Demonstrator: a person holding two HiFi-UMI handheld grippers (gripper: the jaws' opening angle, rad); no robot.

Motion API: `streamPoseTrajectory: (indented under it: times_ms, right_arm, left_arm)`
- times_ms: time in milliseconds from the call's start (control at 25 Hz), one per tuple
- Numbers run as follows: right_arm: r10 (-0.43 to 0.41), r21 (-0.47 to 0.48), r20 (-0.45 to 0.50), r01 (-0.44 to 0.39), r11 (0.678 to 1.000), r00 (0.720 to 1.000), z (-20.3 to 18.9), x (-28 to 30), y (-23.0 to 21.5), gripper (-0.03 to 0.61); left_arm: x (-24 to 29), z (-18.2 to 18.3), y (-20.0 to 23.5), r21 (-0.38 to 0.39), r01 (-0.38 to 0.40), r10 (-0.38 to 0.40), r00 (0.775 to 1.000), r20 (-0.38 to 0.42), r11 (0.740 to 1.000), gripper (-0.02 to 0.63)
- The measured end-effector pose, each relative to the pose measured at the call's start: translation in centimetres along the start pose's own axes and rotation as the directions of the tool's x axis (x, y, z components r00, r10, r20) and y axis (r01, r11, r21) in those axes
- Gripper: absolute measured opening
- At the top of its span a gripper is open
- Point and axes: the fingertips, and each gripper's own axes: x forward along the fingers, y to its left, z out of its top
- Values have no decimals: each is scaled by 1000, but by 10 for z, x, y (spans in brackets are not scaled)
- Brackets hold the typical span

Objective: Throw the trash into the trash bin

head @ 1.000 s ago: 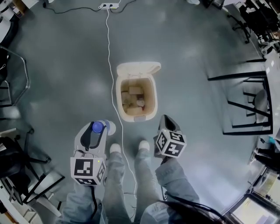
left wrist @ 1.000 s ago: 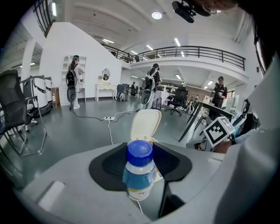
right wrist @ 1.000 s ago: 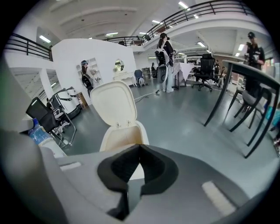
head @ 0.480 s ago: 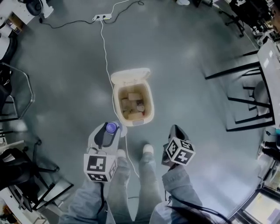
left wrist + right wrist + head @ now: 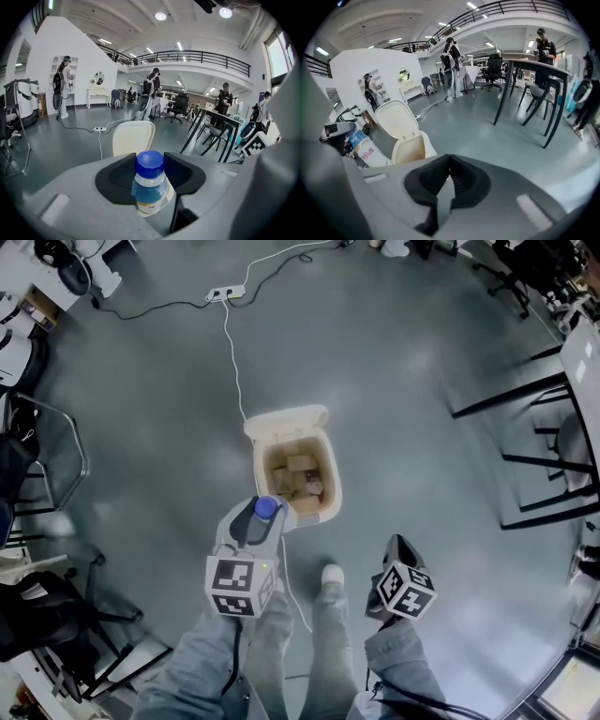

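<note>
A cream trash bin (image 5: 325, 465) stands on the grey floor with its lid (image 5: 286, 421) flipped up, and several pieces of trash lie inside. My left gripper (image 5: 262, 514) is shut on a plastic bottle with a blue cap (image 5: 266, 507), held at the bin's near-left corner. The left gripper view shows the bottle (image 5: 150, 185) between the jaws, with the bin's lid (image 5: 133, 137) behind it. My right gripper (image 5: 397, 547) hangs to the right of the bin, shut and empty. The right gripper view has the bin (image 5: 408, 147) and the bottle (image 5: 365, 150) at left.
A white cable (image 5: 233, 352) runs from a power strip (image 5: 225, 292) past the bin to the person's feet (image 5: 331, 575). Black table legs (image 5: 525, 390) and chairs stand at right, a chair frame (image 5: 56, 465) at left. People stand far off in the hall.
The person has stepped closer to the bin. My left gripper carried the bottle forward to the bin's near-left corner. The right gripper stayed shut beside the legs.
</note>
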Motion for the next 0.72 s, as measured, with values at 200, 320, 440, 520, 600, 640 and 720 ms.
streamPoseTrajectory:
  times_ms: [200, 320, 440, 520, 600, 640, 720]
  right_arm:
    - [-20, 7, -17, 21, 1000, 1000, 3, 3, -17, 3]
    - [-33, -5, -33, 33, 999, 999, 4, 5, -28, 3]
    - [-35, -16, -57, 34, 999, 998, 0, 9, -34, 3]
    - [-38, -22, -71, 37, 999, 997, -2, 10, -37, 3]
    - [-45, -25, -79, 43, 999, 996, -2, 10, -41, 3]
    - [-49, -27, -81, 47, 999, 995, -2, 10, -44, 3]
    - [-55, -30, -84, 53, 998, 995, -1, 12, -48, 3]
  left_arm:
    - [48, -1, -1, 58, 0, 1, 1000, -17, 998, 195]
    - [80, -10, 0, 82, -2, 5, 999, -40, 997, 195]
    - [105, -23, 5, 72, -6, 11, 997, -70, 997, 195]
    - [120, -33, 6, 89, -5, 14, 995, -96, 996, 195]
    - [132, -42, 3, 116, 8, 6, 992, -125, 993, 195]
    - [137, -46, 0, 128, 19, -1, 990, -138, 992, 195]
    - [146, -55, -3, 142, 35, -12, 987, -159, 989, 195]
